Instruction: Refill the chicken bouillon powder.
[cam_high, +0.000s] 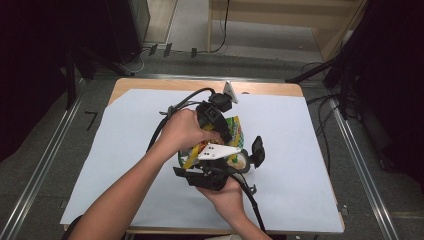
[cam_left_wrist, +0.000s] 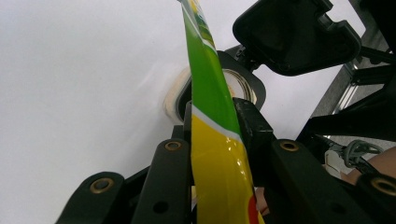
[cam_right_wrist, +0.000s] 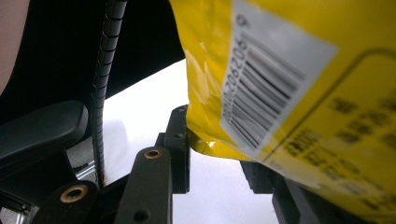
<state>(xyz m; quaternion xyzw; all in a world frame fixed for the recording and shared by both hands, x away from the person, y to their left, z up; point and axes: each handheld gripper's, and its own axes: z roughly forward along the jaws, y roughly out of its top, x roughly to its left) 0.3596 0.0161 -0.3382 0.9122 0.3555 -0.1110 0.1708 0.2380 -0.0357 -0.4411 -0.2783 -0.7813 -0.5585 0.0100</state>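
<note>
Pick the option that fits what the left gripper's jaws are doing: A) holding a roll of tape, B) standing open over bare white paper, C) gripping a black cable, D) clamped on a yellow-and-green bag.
D: in the left gripper view the left gripper pinches the yellow-and-green bag edge-on between its jaws.

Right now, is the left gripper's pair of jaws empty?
No: in the left gripper view the left gripper has its jaws pressed on either side of the green and yellow packet, edge-on between them.

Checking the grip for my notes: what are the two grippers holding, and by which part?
Both hold the yellow-green snack bag: the left gripper pinches its thin edge, the right gripper its bottom corner by the barcode.
</note>
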